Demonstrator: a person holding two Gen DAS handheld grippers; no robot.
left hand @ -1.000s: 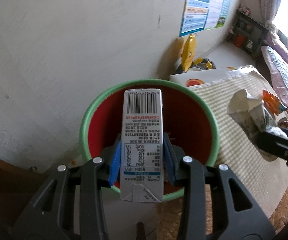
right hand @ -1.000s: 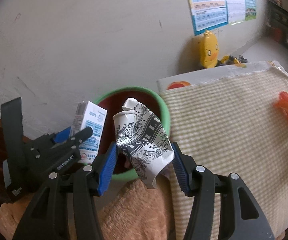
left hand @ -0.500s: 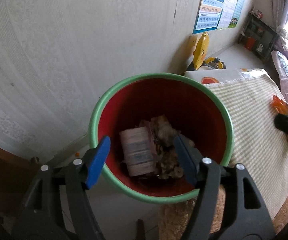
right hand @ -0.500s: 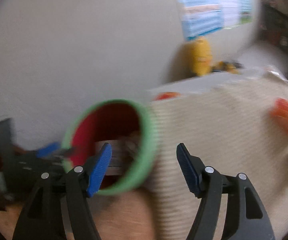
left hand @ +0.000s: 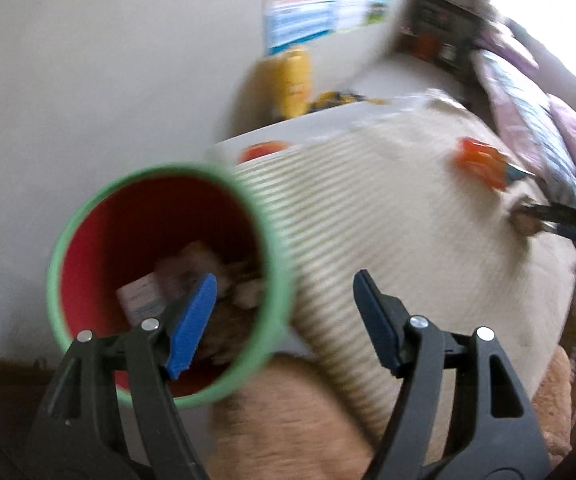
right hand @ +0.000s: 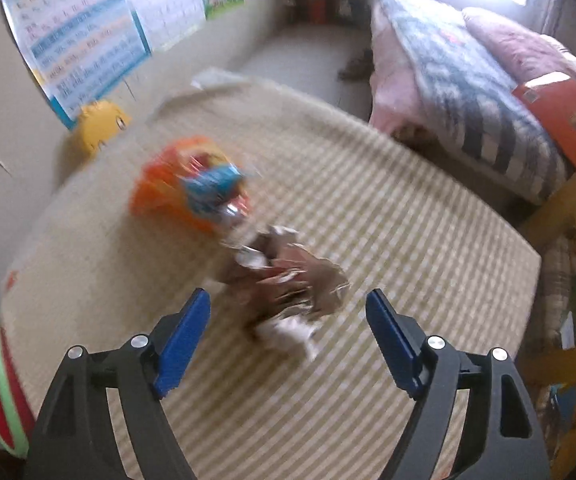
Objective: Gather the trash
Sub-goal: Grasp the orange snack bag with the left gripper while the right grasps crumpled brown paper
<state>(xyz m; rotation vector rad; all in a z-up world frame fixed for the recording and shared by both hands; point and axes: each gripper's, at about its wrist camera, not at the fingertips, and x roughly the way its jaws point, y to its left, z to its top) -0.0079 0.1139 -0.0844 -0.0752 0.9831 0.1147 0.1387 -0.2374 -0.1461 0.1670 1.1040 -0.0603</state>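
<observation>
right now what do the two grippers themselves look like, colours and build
The left gripper and the right gripper look alike: black plastic clamp-style arms with triangular cut-outs, round silver rivets at the joints, and flat blue ribbed pads on the fingertips. No cables, markings or sleeves show.

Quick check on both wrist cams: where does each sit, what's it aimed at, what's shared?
Left wrist: on the left tongs, open; faces the green-rimmed bin beside the striped mat.
Right wrist: on the right tongs, open; looks down at the crumpled brown wrapper.
Shared: mat, bin, orange wrapper, right tongs at left view's right edge.
</observation>
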